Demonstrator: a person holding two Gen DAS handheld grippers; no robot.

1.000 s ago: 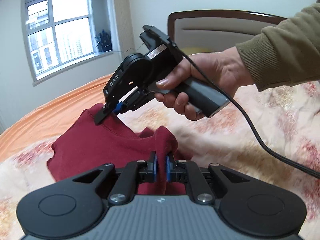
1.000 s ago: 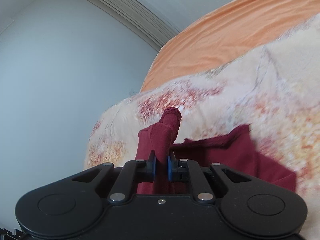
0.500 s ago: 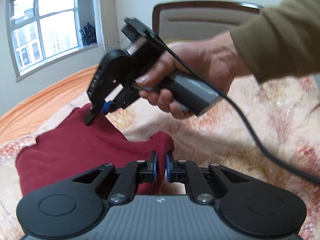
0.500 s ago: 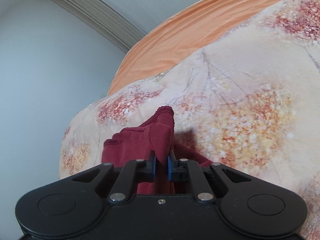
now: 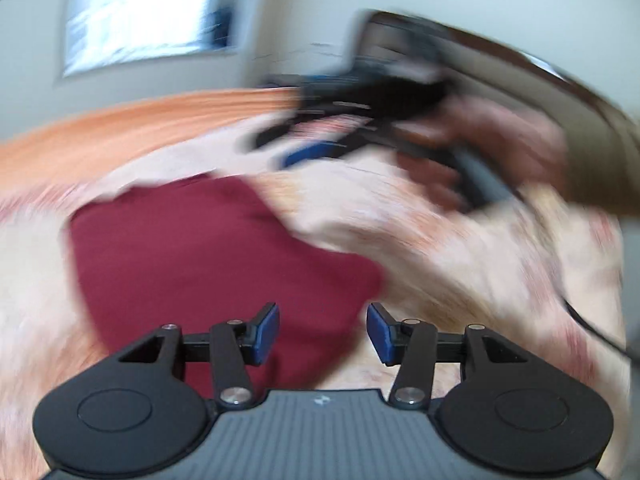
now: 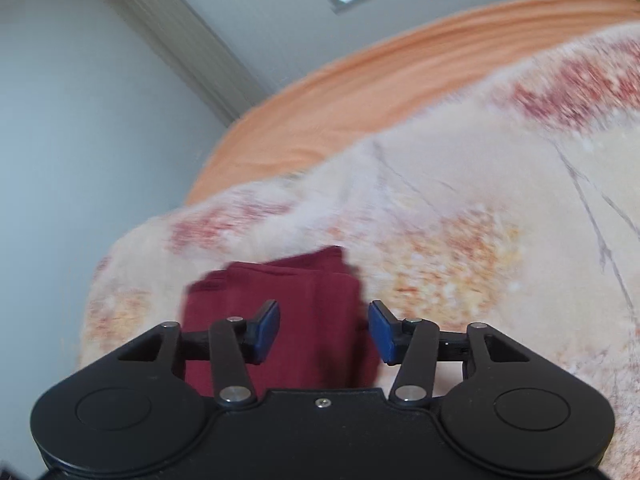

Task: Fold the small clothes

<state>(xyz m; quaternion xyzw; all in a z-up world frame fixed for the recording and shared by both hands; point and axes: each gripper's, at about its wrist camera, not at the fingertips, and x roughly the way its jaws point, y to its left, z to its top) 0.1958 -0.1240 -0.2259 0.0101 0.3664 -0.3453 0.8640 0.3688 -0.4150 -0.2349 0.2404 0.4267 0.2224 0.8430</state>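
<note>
Tongs (image 5: 323,330) apart above garment (image 5: 208,252)

We are in a home bedroom. We see a bed with a floral blanket (image 6: 480,240) over an orange sheet (image 6: 360,92), a dark wooden headboard (image 5: 520,56) against a pale wall, and a window (image 5: 140,12) letting in daylight beside a curtain (image 6: 172,40).

One dark red garment (image 5: 208,248) lies on one bed (image 5: 460,264), over one patterned blanket (image 6: 460,240) and one orange sheet (image 6: 360,92). Two grippers show: the left gripper (image 5: 323,330) and the right gripper (image 6: 324,330) (both with jaws apart). One window (image 5: 140,12) and one headboard (image 5: 540,68) complete the count.
</note>
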